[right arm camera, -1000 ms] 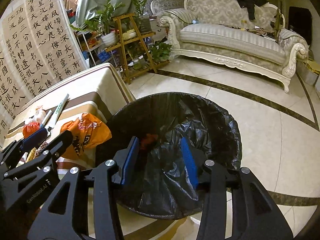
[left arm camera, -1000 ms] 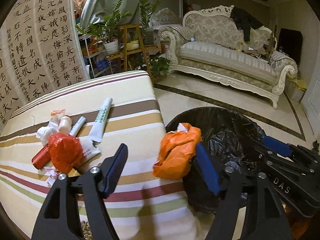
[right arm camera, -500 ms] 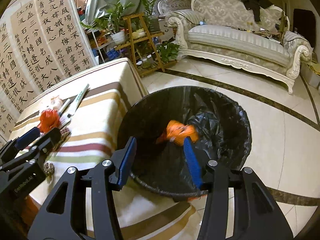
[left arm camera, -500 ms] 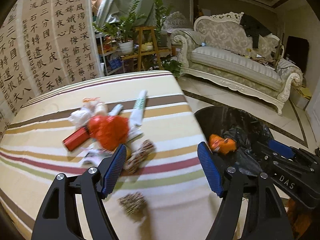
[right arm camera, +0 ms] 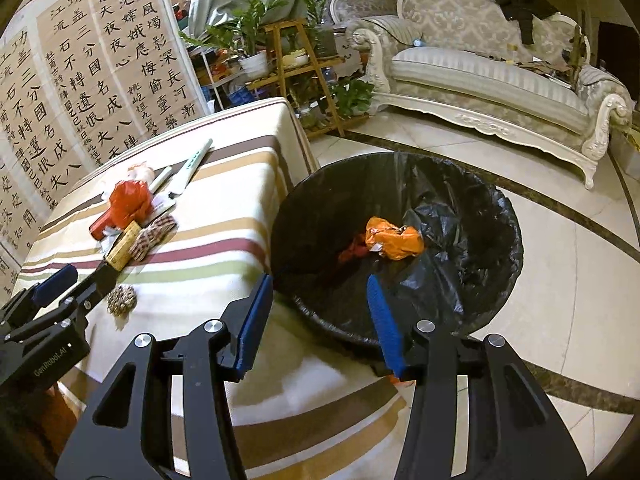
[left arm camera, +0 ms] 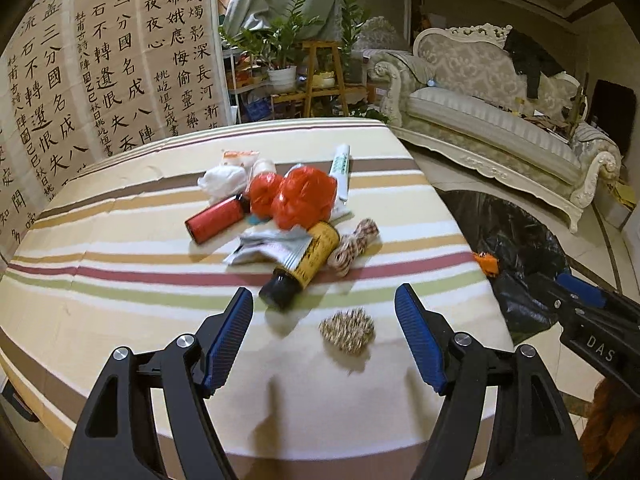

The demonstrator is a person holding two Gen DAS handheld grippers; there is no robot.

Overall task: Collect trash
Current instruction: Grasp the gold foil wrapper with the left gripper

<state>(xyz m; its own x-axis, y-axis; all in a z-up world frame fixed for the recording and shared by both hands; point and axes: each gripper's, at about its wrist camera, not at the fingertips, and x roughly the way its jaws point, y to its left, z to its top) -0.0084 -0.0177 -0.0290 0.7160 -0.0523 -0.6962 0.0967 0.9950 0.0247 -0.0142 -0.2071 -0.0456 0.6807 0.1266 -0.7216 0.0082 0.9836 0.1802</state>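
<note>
Trash lies heaped on the striped table (left arm camera: 120, 280): a red plastic bag (left arm camera: 306, 196), a red cylinder (left arm camera: 216, 222), white tissue (left arm camera: 222, 180), a white tube (left arm camera: 340, 168), a foil wrapper (left arm camera: 268, 246), a yellow-labelled dark bottle (left arm camera: 308, 264), a rope bundle (left arm camera: 354, 246) and a small rope ball (left arm camera: 347, 330). My left gripper (left arm camera: 324, 300) hangs open and empty, just short of the bottle and the ball. My right gripper (right arm camera: 320, 280) is open and empty over the near rim of the black-lined bin (right arm camera: 504, 216). An orange bag (right arm camera: 394, 238) lies inside the bin.
The bin stands on the tiled floor against the table's right edge. A calligraphy screen (left arm camera: 100, 60) stands behind the table, with a plant stand (left arm camera: 320, 80) and a sofa (left arm camera: 500, 112) farther back. Open floor (right arm camera: 580, 300) lies right of the bin.
The orange bag went from between the left fingers at the table edge into the bin. My left gripper has swung left, back over the trash pile. The right gripper has drawn back slightly from the bin.
</note>
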